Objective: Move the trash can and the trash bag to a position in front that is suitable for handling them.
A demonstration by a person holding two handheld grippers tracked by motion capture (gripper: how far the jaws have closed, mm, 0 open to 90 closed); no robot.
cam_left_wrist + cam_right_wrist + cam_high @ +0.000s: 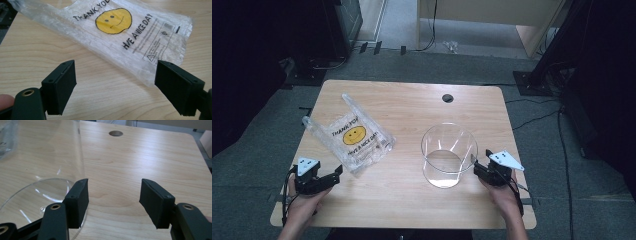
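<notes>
Your left gripper (115, 87) and right gripper (113, 202) gape, empty | plastic bag (117, 35): limp, slippery, pinch its near edge | glass container (448, 155): fragile, grasp the rim.

Two black grippers — left gripper (314, 179), right gripper (492, 171) — grey three-cornered plates, trailing cables (brass-ringed screw holes).

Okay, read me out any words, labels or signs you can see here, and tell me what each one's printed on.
"THANK YOU": plastic bag, above the yellow smiley face; the last letter is cut off in the left gripper view.
"HAVE A NICE DAY": same bag, below the smiley.
Fine print and recycling-type symbols near the bag's bottom end: too small to read.
Glass container and table: no text.
</notes>
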